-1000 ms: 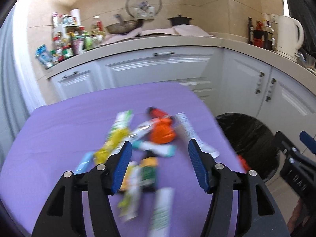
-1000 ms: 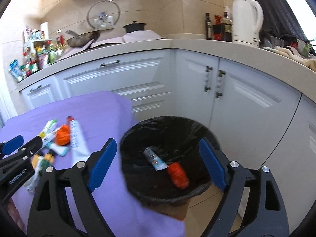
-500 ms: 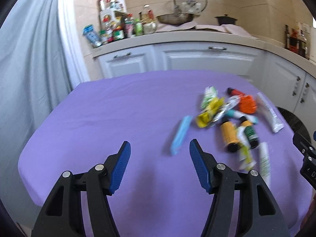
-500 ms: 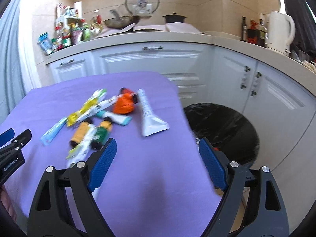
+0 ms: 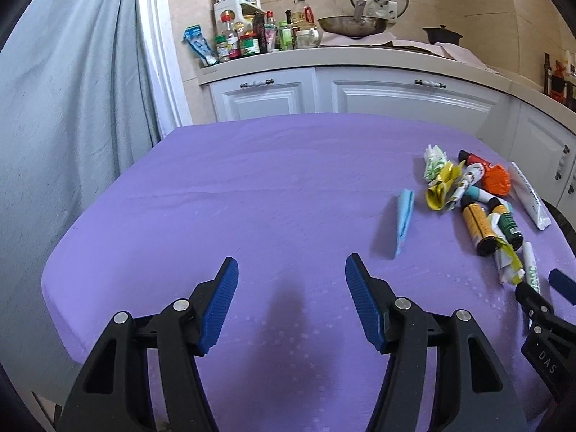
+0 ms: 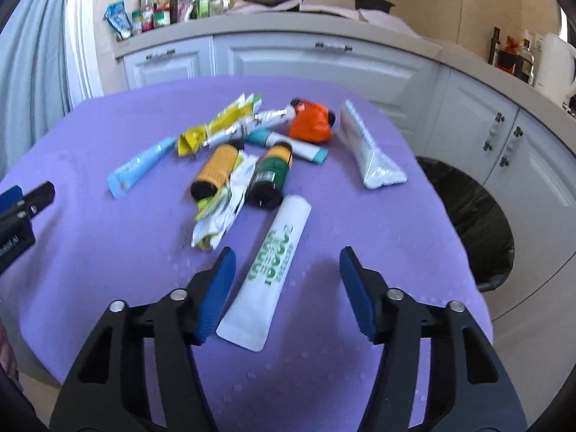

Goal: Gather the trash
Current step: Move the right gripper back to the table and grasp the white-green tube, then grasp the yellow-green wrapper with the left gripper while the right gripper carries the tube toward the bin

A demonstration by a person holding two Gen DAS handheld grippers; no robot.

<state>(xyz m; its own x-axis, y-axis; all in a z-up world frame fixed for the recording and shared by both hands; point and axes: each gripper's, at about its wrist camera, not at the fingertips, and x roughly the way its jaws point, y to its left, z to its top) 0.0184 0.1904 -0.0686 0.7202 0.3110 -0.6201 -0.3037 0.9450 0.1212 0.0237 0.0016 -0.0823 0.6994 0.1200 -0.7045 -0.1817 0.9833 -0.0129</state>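
Observation:
Trash lies in a pile on the purple table (image 6: 360, 223): a white tube with green print (image 6: 271, 270), a yellow bottle (image 6: 215, 171), a green bottle (image 6: 270, 176), an orange wrapper (image 6: 311, 126), a white tube (image 6: 367, 151), a light blue sachet (image 6: 138, 165) and yellow wrappers (image 6: 216, 126). My right gripper (image 6: 286, 280) is open, its jaws on either side of the white green-print tube's lower end. My left gripper (image 5: 291, 298) is open and empty over bare cloth, left of the pile (image 5: 478, 201). A black-lined trash bin (image 6: 475, 216) stands right of the table.
White kitchen cabinets (image 5: 396, 93) and a counter with bottles (image 5: 252, 36), a pan and a lid stand behind the table. A kettle (image 6: 554, 61) is on the counter at right. A grey curtain (image 5: 64, 108) hangs at left.
Both grippers swung left, away from the bin. The left gripper moved off the pile to bare cloth. The right gripper came over the table and now frames the white green-print tube.

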